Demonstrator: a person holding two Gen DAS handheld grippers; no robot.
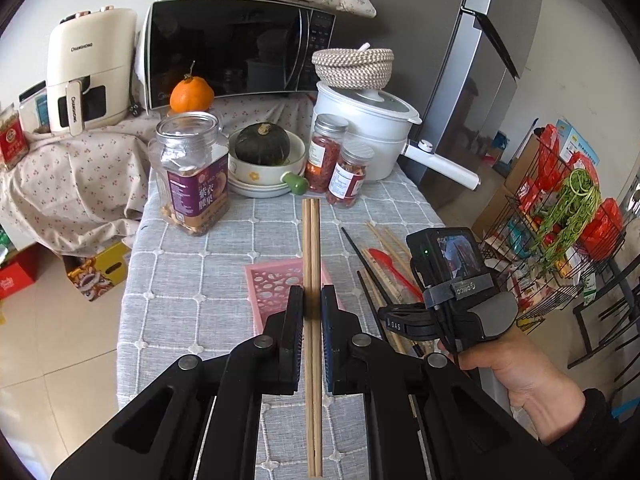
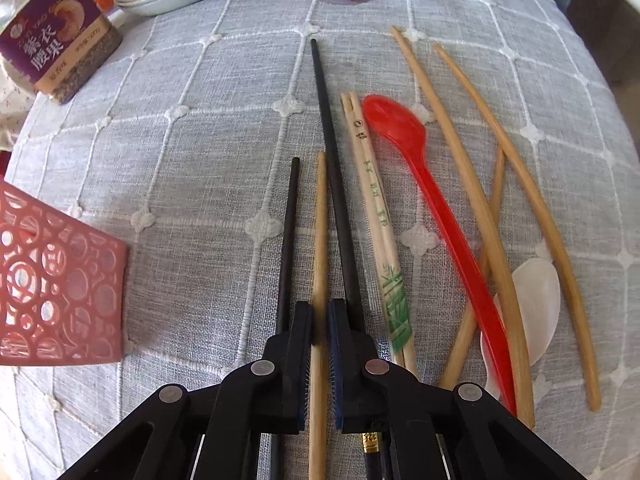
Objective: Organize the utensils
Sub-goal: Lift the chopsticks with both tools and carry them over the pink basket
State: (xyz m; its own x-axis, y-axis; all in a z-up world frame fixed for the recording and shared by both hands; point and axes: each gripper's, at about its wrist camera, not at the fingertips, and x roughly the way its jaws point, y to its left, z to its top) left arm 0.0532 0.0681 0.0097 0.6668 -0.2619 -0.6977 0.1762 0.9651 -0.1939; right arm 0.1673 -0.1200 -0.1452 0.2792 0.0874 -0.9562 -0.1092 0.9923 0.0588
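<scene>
My left gripper (image 1: 311, 304) is shut on a pair of wooden chopsticks (image 1: 311, 248), held above the pink perforated basket (image 1: 272, 292). My right gripper (image 2: 319, 316) is shut on a single wooden chopstick (image 2: 320, 216), low over the grey checked tablecloth (image 2: 192, 168). Beside it lie two black chopsticks (image 2: 332, 152), a joined bamboo pair with green print (image 2: 374, 200), a red plastic spoon (image 2: 424, 168), a white spoon (image 2: 536, 304) and more wooden chopsticks (image 2: 460, 152). The basket's corner (image 2: 56, 292) shows at left in the right wrist view. The right gripper's body (image 1: 452, 300) shows in the left wrist view.
At the table's far end stand a purple-labelled jar (image 1: 192, 176), a bowl with a dark squash (image 1: 262, 148), two spice jars (image 1: 336, 160) and a white pot (image 1: 368, 128). A microwave (image 1: 236, 48) and an air fryer (image 1: 88, 72) sit behind. A wire rack (image 1: 560, 216) stands at right.
</scene>
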